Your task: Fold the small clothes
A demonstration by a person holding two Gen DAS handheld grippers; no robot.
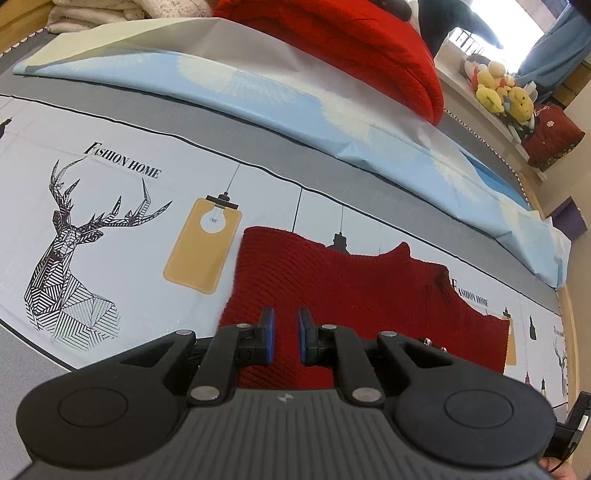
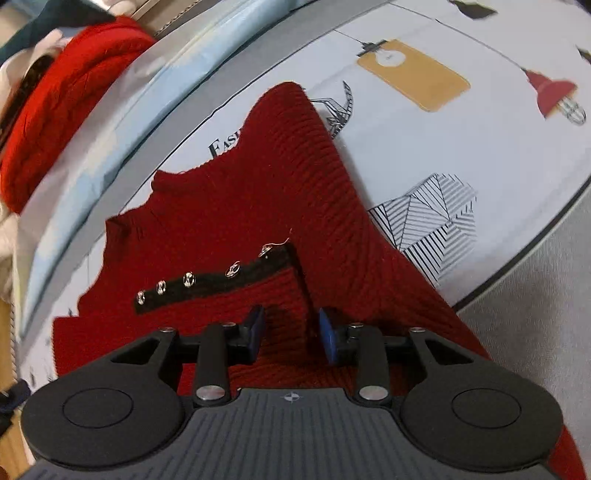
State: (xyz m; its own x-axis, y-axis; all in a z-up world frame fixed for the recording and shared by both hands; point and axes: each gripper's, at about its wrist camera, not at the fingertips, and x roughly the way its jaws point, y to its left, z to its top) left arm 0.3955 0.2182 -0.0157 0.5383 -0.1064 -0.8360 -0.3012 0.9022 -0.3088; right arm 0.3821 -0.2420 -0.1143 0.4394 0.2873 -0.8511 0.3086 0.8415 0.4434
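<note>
Sweater [image 2: 280, 192] lies under both jaws (each slightly parted, gripping nothing).

- Both views are bright and evenly lit, with colours showing clearly.
- In the left wrist view, a window [image 1: 517, 22] at the top right is blown out to white glare.
- Shadows are soft; a faint one lies under the dark red knit garment [image 2: 295, 177] at its edge.
- Strong fisheye distortion bends the straight printed lines of the sheet [image 1: 147, 229] into curves.
- The right wrist view is smeared with motion blur toward its left and top edges; the red pile [image 2: 55, 110] there looks soft.
- The left wrist view is sharper.
</note>
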